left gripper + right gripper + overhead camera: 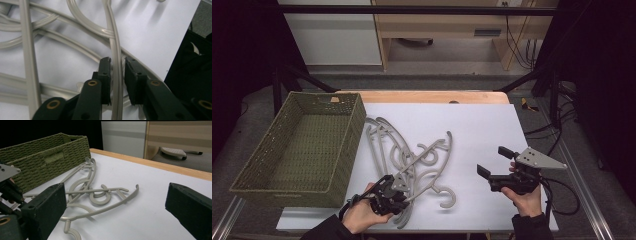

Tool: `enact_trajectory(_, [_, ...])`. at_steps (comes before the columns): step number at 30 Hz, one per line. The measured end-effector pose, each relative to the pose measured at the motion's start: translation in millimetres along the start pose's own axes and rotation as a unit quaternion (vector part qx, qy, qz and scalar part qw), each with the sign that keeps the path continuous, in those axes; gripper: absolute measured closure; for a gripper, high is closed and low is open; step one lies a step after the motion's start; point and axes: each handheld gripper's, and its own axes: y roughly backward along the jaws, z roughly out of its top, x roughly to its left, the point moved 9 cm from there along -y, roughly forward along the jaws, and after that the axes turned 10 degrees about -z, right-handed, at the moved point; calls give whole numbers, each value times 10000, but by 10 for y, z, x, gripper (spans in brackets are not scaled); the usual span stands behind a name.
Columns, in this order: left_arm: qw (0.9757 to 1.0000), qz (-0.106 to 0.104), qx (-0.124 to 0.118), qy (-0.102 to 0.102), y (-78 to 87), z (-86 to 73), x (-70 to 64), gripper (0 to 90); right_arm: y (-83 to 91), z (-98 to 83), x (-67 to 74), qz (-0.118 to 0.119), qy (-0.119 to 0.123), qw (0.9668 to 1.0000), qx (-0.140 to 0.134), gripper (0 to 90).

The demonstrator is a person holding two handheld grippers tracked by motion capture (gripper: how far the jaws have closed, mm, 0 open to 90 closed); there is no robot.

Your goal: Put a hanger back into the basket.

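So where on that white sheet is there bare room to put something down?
The far right part of the white sheet is bare, bordered by the wooden table edge and the right tool. The woven basket at the left is empty too. The middle left is crowded with tangled grey hangers, where the left tool works.

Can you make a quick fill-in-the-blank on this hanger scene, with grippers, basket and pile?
1. The left gripper has its fingers around an arm of a grey ____.
2. The right gripper holds nothing; its fingers stand ____.
3. The woven basket is ____ inside.
4. The hangers lie on a ____ sheet.

Missing words: hanger; open; empty; white
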Motion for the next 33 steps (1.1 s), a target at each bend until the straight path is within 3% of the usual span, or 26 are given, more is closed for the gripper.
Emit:
enact_trajectory(10, [9996,-174,99,183,-84,15,45,700,-11,-7,13,23,-1,10000,14,38])
enact_trajectory(20, [9991,-263,92,320,-43,0,70,748,-9,-7,8,9,2,10000,12,38])
enact_trajectory(29, [9993,-270,97,238,-37,5,31,766,-11,-10,14,25,10,10000,26,38])
enact_trajectory(32, [9991,-349,-19,222,-23,22,0,774,-10,-9,11,21,4,10000,18,38])
enact_trajectory(33, [9993,-282,-70,236,-5,35,-8,822,-7,-9,8,16,5,10000,23,38])
